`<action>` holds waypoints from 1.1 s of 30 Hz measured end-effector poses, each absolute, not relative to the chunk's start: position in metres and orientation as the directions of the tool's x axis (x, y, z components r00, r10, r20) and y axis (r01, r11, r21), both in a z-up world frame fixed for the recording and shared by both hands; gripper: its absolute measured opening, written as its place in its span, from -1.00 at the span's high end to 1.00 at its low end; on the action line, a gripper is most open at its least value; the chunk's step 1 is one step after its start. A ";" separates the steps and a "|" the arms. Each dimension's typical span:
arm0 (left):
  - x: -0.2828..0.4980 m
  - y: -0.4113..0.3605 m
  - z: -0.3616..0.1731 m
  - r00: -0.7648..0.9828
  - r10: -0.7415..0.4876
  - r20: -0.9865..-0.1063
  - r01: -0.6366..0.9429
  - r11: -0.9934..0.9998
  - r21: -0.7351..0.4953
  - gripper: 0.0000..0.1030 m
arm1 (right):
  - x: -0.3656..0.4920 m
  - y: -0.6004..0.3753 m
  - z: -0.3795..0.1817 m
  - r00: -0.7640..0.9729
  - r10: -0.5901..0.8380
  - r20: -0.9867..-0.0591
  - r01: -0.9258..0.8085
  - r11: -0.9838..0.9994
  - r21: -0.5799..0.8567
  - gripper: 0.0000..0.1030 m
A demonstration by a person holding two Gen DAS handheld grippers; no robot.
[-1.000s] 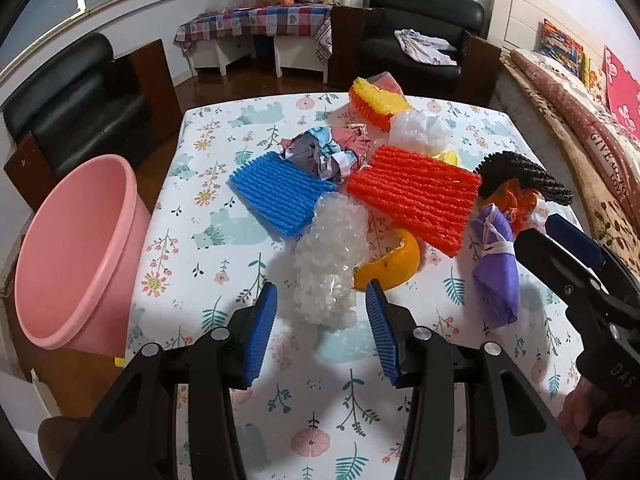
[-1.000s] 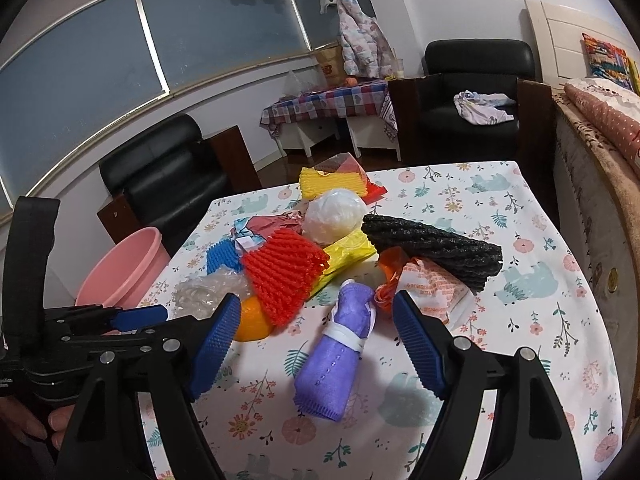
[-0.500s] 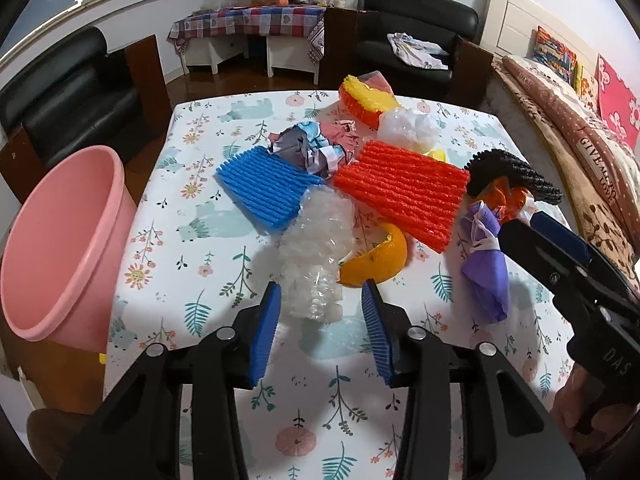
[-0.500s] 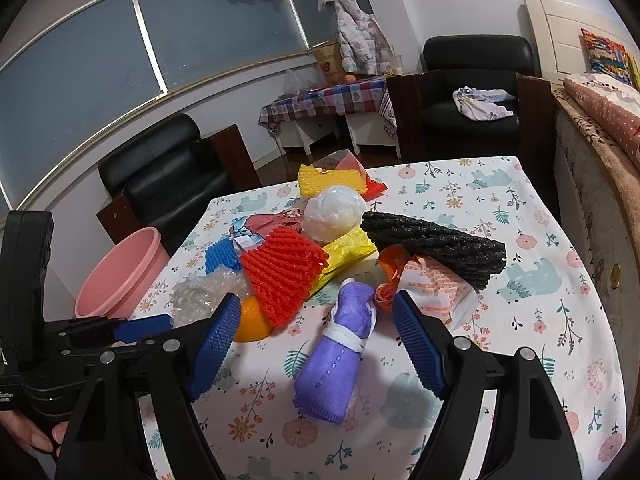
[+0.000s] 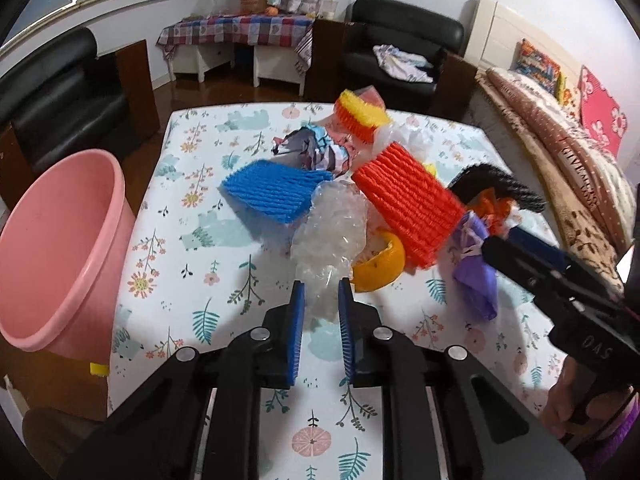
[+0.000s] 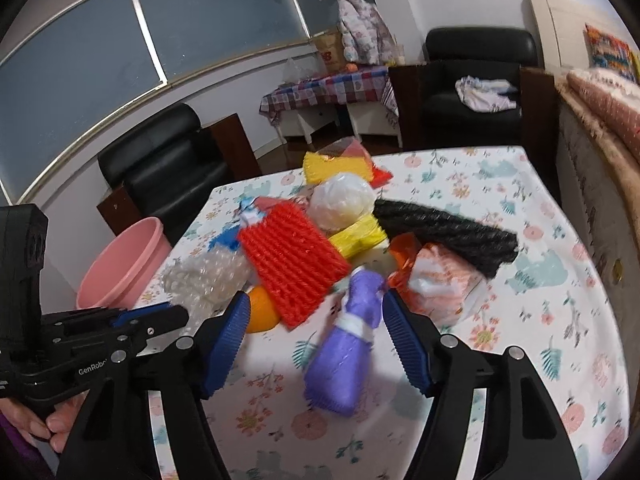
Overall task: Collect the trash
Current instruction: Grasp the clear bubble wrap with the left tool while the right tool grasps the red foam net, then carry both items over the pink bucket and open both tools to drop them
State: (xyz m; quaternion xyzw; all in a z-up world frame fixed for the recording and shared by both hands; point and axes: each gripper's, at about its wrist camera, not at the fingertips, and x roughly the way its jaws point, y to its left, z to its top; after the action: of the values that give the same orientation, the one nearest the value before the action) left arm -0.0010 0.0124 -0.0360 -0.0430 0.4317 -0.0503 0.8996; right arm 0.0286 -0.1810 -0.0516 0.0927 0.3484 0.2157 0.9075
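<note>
While the left gripper [image 5: 321, 304] closes on the near end of the clear bubble wrap [image 5: 332, 232], jaws narrow and the wrap bunched between the blue pads, it's unclear whether the pinch is firm yet. The wrap lies mid-table, at the near edge of the trash pile, touching the blue foam net [image 5: 276, 194] and the orange peel [image 5: 380, 266]. Judgement: very light, soft, crushable, a bit slick; it will squash flat, so pinch a thick bunched fold, not a single thin layer at the edge, or it slips out.

The right gripper [image 6: 316, 340] has its jaws wide but closing, around the purple bundle [image 6: 344, 356], pads on either side, not touching yet. The bundle sits near the table's near edge, just beside the red foam net [image 6: 292, 260] and the orange-white wrapper [image 6: 440, 284]. It looks soft, light, cloth-like; the tied white-banded neck seems the best hold.

The pink bucket [image 5: 60, 240] stands off the table's left edge, likely the drop spot. The floral tablecloth [image 5: 192, 308] is loose, so a low grab risks snagging it.
</note>
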 end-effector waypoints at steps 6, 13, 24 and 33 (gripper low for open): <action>-0.009 0.017 -0.022 0.646 -0.191 -0.739 0.132 0.981 -0.139 0.69 | 0.036 -0.173 -0.039 0.663 0.450 -0.598 -0.327 0.893 0.309 -0.32; -0.019 0.034 -0.020 0.638 -0.231 -0.735 0.142 0.973 -0.183 0.69 | 0.056 -0.154 -0.033 0.648 0.419 -0.637 -0.348 0.906 0.241 -0.32; -0.023 0.055 -0.020 0.649 -0.252 -0.718 0.111 0.965 -0.238 0.69 | 0.087 -0.134 -0.045 0.623 0.363 -0.693 -0.324 0.926 0.194 -0.18; -0.026 0.061 -0.016 0.665 -0.264 -0.699 0.113 0.960 -0.255 0.69 | 0.078 -0.141 -0.045 0.609 0.386 -0.693 -0.283 0.922 0.265 0.81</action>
State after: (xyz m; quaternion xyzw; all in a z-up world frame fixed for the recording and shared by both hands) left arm -0.0259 0.0610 -0.0165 -0.0950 0.3961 -0.1039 0.9074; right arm 0.0775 -0.1410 -0.0455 0.0642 0.4005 0.1871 0.8947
